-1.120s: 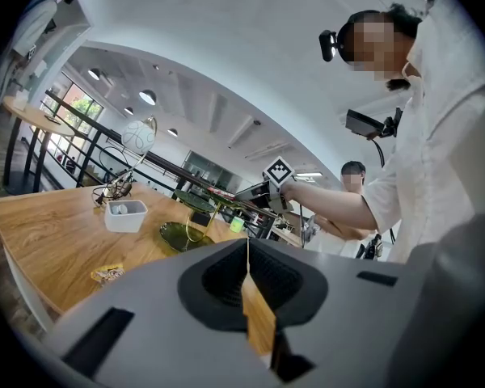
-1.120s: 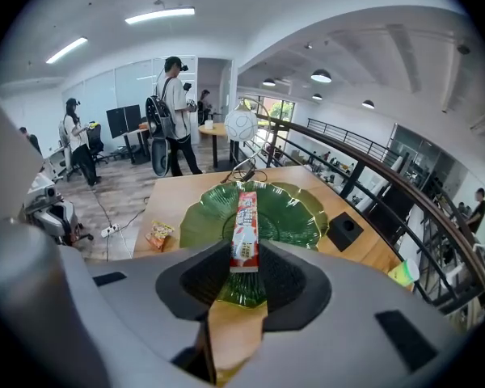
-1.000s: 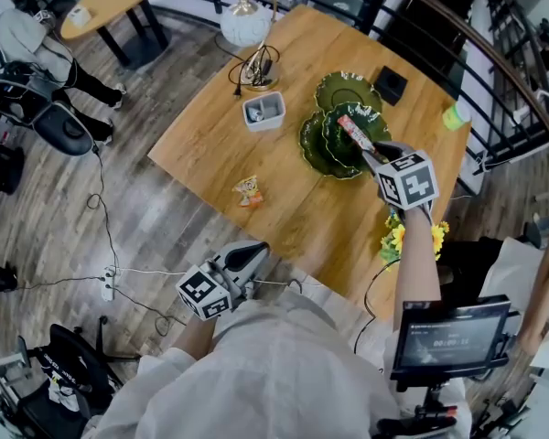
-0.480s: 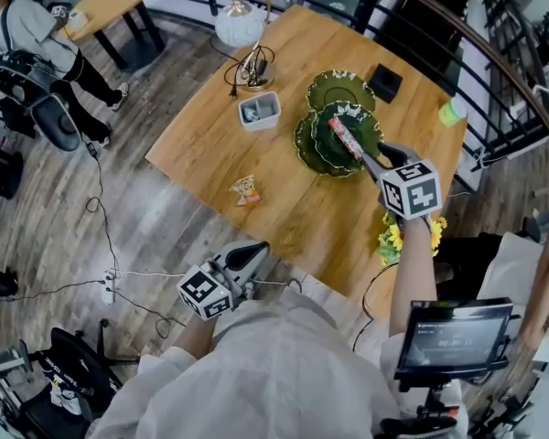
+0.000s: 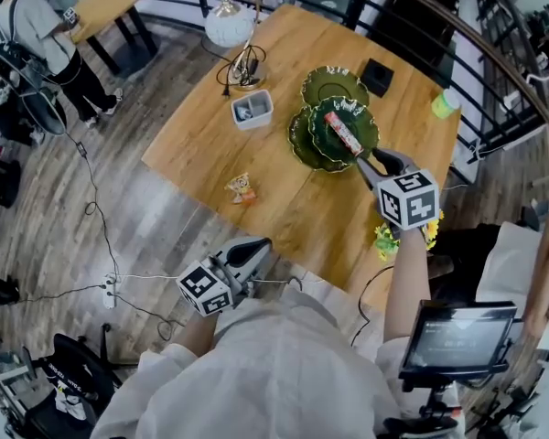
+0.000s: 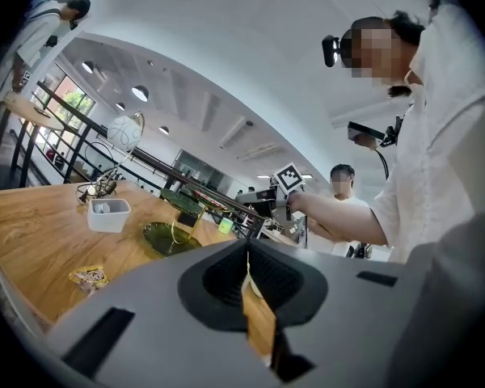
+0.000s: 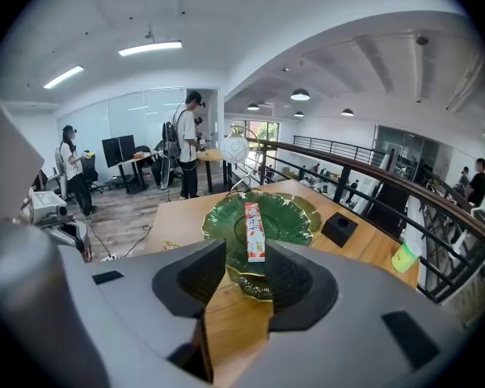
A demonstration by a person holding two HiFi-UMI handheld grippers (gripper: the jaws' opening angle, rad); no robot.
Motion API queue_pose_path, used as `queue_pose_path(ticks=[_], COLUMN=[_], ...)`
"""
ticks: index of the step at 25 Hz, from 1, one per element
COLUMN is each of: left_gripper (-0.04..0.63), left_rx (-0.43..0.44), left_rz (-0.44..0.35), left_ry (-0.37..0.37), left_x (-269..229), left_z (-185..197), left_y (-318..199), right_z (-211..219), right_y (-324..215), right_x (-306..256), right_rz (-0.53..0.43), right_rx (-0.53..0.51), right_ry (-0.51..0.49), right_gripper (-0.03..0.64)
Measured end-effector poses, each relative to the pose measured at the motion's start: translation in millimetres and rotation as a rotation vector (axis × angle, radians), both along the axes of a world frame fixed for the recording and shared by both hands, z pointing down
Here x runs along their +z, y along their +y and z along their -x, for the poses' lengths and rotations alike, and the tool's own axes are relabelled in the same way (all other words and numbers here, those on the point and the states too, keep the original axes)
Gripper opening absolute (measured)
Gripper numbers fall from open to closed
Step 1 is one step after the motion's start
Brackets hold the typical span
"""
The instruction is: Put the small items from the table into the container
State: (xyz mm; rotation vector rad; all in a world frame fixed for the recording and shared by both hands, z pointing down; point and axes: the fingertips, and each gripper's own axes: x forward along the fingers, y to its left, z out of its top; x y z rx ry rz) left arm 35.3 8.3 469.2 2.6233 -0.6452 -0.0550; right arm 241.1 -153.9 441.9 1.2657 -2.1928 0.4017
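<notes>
- Right gripper point(image 7: 241, 285): jaws spread wide, nothing between them; tips just short of the green tiered dish point(image 7: 287, 217), lower centre of its own view.
- Red-and-white packet point(image 7: 254, 231) lies flat on the dish's top plate, apart from the jaws; print too small to read.
- Right forearm stretched over the table point(image 5: 284, 199), gripper tilted down, marker cube point(image 5: 407, 199) facing up.
- Left gripper point(image 6: 246, 285): jaws pressed together, empty; held level off the table edge, lower centre of the head view.
- Yellow snack packet point(image 5: 242, 187) on the table, left of centre.
</notes>
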Motion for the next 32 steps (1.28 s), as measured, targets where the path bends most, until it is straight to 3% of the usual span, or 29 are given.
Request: queue_pose_path(ticks=[7,21,32], left_gripper=[0.009,0.009,0.009], left_rx=[-0.001,-0.019,-0.083], left_rz=[-0.006,0.016,0.032], left_ry=[0.002,0.017,0.016], left_x=[-2.3,1.7,8.8], left_z=[-1.4,12.6,52.7], left_y=[10.4,23.2,32.4], right_z=[24.4,77.3,136.6], right_y=[34.3,73.3,80.1], right_x=[1.4,48.2,90.9], right_rz=[-0.019,0.06,0.13], right_rx=[-0.032,-0.097,-0.186], right_ry=[-0.052,-0.089,-0.119], right_gripper=[0.144,0.143,0.13])
